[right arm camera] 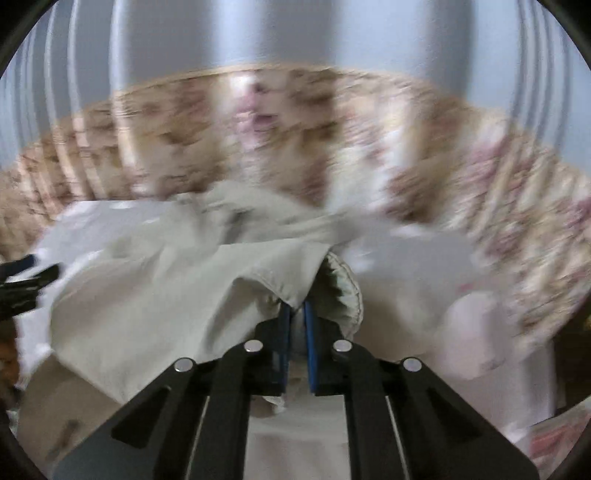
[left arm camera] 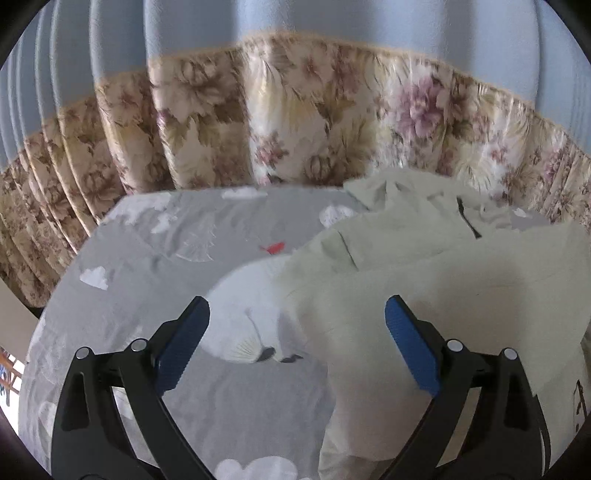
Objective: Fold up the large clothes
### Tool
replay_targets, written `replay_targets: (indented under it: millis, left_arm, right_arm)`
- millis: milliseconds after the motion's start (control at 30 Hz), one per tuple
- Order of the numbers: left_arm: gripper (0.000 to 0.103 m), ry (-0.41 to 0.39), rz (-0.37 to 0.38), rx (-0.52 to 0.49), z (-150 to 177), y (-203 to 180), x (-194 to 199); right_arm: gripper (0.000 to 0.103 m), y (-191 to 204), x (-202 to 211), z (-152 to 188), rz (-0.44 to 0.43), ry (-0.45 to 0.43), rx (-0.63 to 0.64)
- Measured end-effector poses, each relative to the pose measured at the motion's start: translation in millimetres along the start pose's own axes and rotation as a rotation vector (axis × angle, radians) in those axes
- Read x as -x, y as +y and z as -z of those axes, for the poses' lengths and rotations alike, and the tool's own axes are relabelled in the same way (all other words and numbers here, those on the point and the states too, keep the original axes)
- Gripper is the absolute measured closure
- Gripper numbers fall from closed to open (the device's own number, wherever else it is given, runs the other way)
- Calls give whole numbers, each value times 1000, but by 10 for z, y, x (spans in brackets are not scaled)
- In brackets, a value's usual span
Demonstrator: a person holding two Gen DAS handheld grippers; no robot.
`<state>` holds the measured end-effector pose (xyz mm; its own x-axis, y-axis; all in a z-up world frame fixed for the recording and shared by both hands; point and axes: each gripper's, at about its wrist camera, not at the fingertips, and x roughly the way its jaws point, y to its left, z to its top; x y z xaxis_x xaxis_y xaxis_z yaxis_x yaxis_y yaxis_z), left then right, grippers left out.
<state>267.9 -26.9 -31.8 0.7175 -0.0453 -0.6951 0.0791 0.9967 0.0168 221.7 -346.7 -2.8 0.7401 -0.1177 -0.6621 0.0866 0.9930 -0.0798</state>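
A large pale beige garment [left arm camera: 424, 288] lies spread on the grey patterned bed sheet [left arm camera: 147, 266], filling the right half of the left wrist view. My left gripper [left arm camera: 297, 314] is open and empty above the garment's left edge. In the right wrist view my right gripper [right arm camera: 297, 310] is shut on a hemmed edge of the garment [right arm camera: 177, 280] and lifts it above the bed. That view is blurred by motion. The left gripper [right arm camera: 29, 277] shows at its left edge.
A floral curtain [left arm camera: 295, 122] hangs behind the bed and curves around its far side, with a blue-grey curtain [left arm camera: 332, 18] above it. The sheet carries white cloud prints and a small red mark [left arm camera: 273, 247]. The bed's left edge [left arm camera: 48, 306] drops off.
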Motion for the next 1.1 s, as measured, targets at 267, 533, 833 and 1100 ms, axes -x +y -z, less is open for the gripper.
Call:
replay_targets:
  millis: [267, 533, 833, 1100]
  left_arm:
    - [7, 143, -114, -86, 270, -165, -530]
    - [10, 126, -215, -155, 221, -26, -579]
    - [16, 25, -128, -115, -349, 3, -417]
    - [6, 22, -110, -125, -1155, -382, -942]
  right_arm:
    - [80, -480, -525, 352, 34, 169, -12]
    - [55, -574, -448, 417, 1, 169, -37]
    - [32, -885, -138, -220, -41, 31, -126]
    - [32, -692, -1151, -771, -60, 153, -133]
